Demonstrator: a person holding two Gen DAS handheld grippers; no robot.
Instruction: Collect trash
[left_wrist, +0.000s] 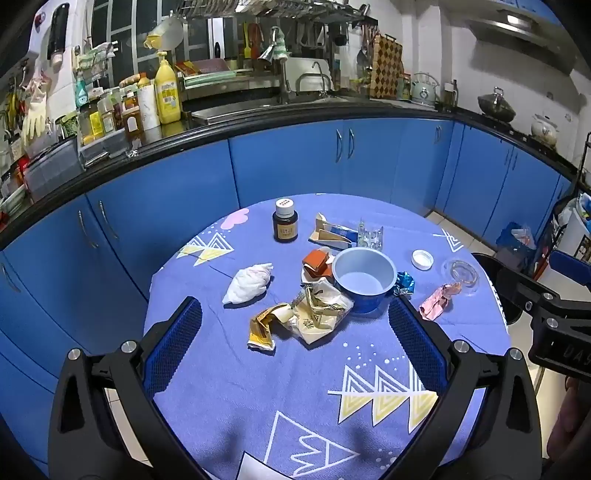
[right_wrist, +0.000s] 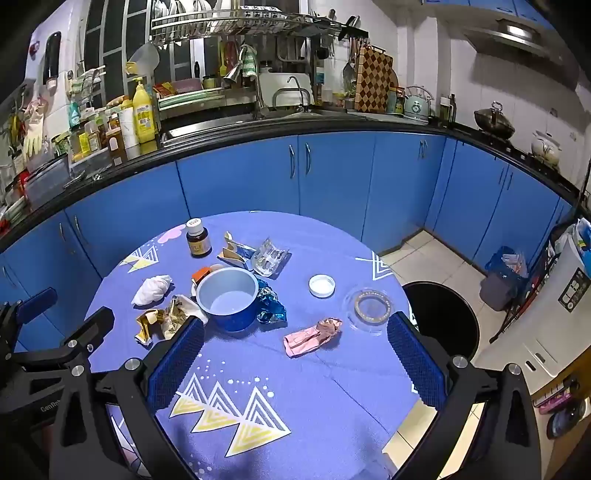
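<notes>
Both the left gripper (left_wrist: 295, 332) and right gripper (right_wrist: 295, 349) gape wide, empty; grabbing the pink wrapper (right_wrist: 312, 336) near the table's (right_wrist: 332, 387) right edge risks knocking the ashtray (right_wrist: 371, 305) off.

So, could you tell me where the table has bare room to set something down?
The near part of the tablecloth, in front of both open grippers, is bare. So is the far right stretch beyond the white lid. It is crowded around the blue pot, with wrappers, the tissue wad and the brown bottle close by.
</notes>
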